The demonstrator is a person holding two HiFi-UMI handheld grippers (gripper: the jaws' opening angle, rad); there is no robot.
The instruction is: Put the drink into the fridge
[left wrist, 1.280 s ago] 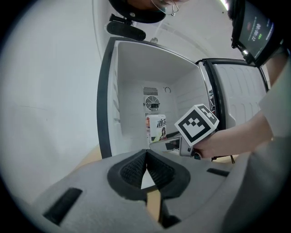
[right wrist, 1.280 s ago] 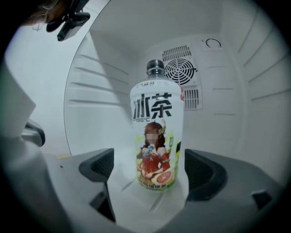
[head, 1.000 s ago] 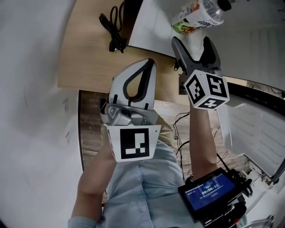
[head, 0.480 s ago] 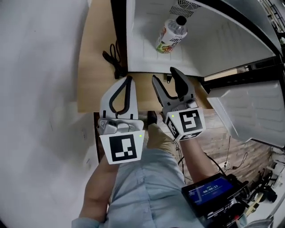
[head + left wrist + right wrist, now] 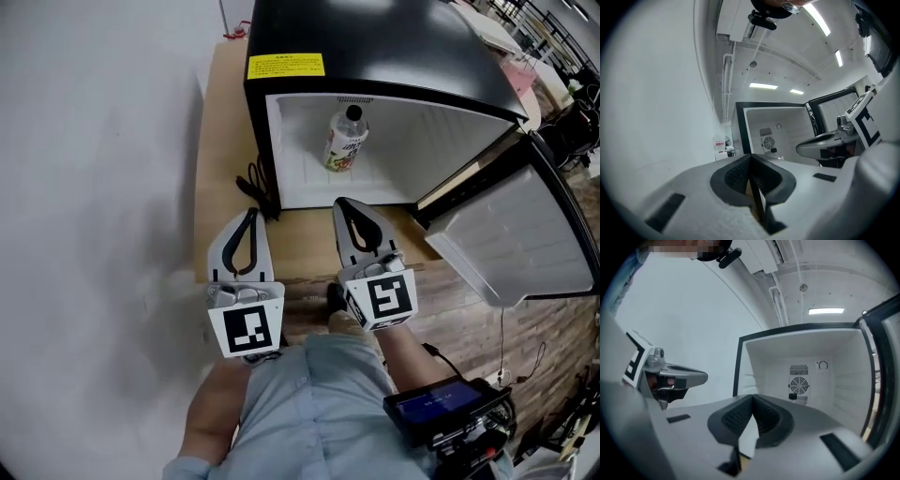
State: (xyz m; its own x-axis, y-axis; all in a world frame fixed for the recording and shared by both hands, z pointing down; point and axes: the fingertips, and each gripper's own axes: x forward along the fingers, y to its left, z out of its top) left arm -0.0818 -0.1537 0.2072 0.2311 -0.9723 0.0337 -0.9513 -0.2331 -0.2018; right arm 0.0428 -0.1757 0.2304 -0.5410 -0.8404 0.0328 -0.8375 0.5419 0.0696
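Note:
The drink bottle (image 5: 345, 139), clear with a black cap and a colourful label, stands upright inside the small black fridge (image 5: 375, 56), on its white floor. Only its cap (image 5: 792, 396) peeks above the jaws in the right gripper view. The fridge door (image 5: 511, 230) hangs open to the right. My left gripper (image 5: 249, 214) and right gripper (image 5: 343, 203) are side by side in front of the fridge opening, both shut with nothing between the jaws. In the left gripper view the left gripper (image 5: 751, 157) shows its tips pressed together; the right gripper (image 5: 752, 398) looks the same in its own view.
The fridge sits on a light wooden board (image 5: 220, 159) beside a white wall (image 5: 94, 187). A black cable (image 5: 260, 190) lies coiled at the fridge's lower left corner. A device with a small screen (image 5: 441, 408) is strapped by my right forearm. Wood-pattern floor (image 5: 525, 347) extends right.
Both grippers have drawn back from the fridge, leaving the bottle standing inside. The right gripper's jaws, open one second ago, have closed empty. More of the fridge is in view.

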